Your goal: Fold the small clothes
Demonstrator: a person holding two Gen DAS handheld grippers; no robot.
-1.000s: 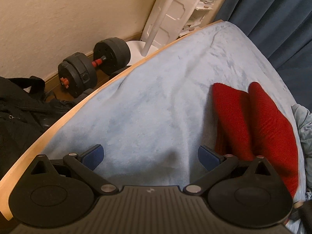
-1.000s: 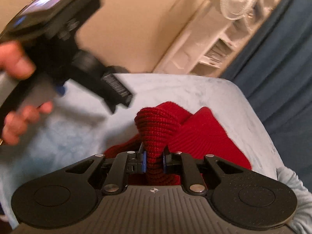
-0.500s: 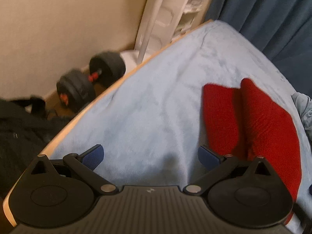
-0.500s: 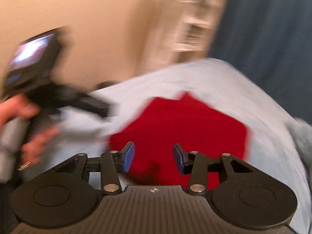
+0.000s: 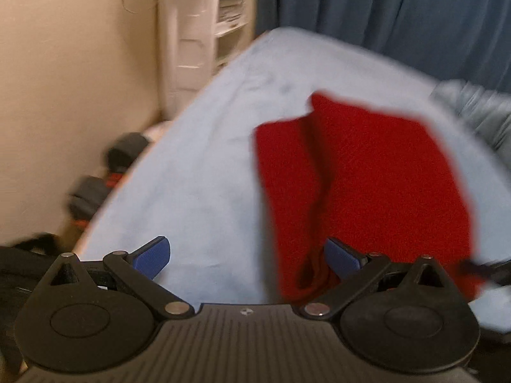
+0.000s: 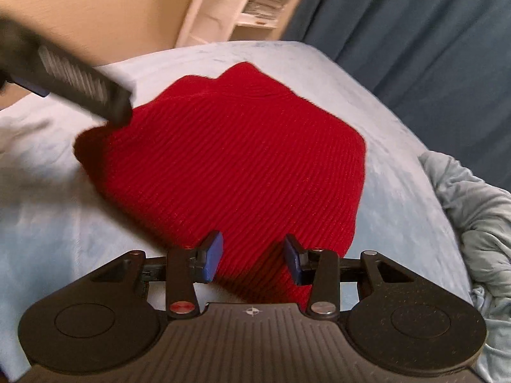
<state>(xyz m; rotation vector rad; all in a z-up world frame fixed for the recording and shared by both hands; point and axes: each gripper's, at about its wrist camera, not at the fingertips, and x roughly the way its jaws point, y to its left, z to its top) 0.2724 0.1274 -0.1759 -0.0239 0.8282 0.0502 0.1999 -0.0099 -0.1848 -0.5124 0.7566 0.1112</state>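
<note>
One red knit garment [image 6: 236,159] is lying flat on the pale blue blanket [image 6: 64,223], and it is the only item showing any folding so far. From the left wrist view it is lying in two overlapping layers, with a ridge running lengthwise where one part sits over the other [image 5: 319,172]; from the right wrist view its outline is looking compact but uneven along the far edge. I am judging this piece folded at least once, though whether another fold is intended I cannot tell.

Neither tool is gripping anything. The right gripper [image 6: 252,255] is hovering over the near edge of the red knit, its blue pads standing apart with only air between them. The left gripper [image 5: 246,255] is hanging with its jaws spread wide, one pad over bare blanket and the other over the garment's left margin, nothing pinched.

Remaining work is appearing at the right: a crumpled grey-blue cloth [image 6: 472,204] is sitting bunched at the blanket's edge, still unfolded. Progress, in my estimate, is standing somewhere short of halfway.
</note>
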